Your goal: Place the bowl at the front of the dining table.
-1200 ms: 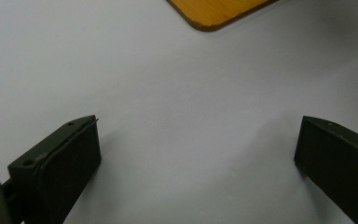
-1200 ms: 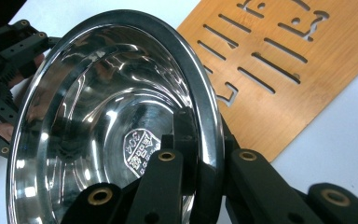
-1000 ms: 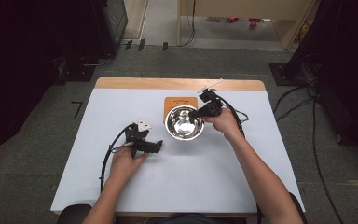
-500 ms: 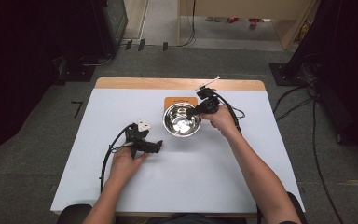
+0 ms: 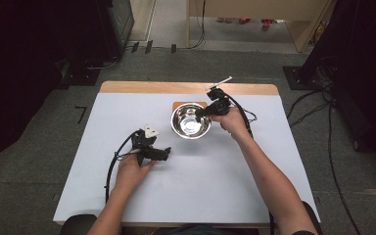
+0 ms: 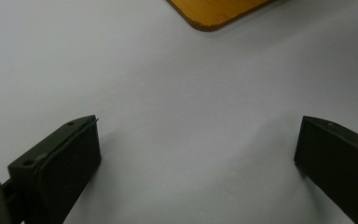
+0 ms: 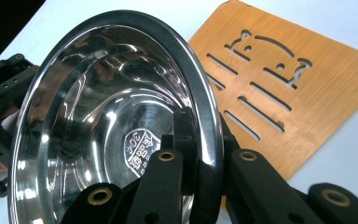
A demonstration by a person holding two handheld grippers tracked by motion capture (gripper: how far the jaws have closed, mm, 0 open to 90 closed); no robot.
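A shiny steel bowl (image 5: 191, 122) sits at the middle back of the white table, tilted, partly over a wooden slotted board (image 5: 182, 104). My right gripper (image 5: 201, 113) is shut on the bowl's right rim; in the right gripper view the jaws pinch the rim of the bowl (image 7: 112, 116), one inside and one outside, with the board (image 7: 279, 93) behind it. My left gripper (image 5: 166, 152) rests low over the table at the left, pointing right. Its jaws stand wide open with nothing between them (image 6: 198, 154), and a corner of the board (image 6: 214, 11) lies ahead.
The white table top (image 5: 225, 186) has bare room in front and to both sides. A wooden strip (image 5: 142, 87) runs along its far edge. Cables trail from both grippers, and dark equipment and more cables stand on the floor around.
My right gripper has carried the bowl a little toward the far edge, further over the wooden board. The left gripper has stayed where it was.
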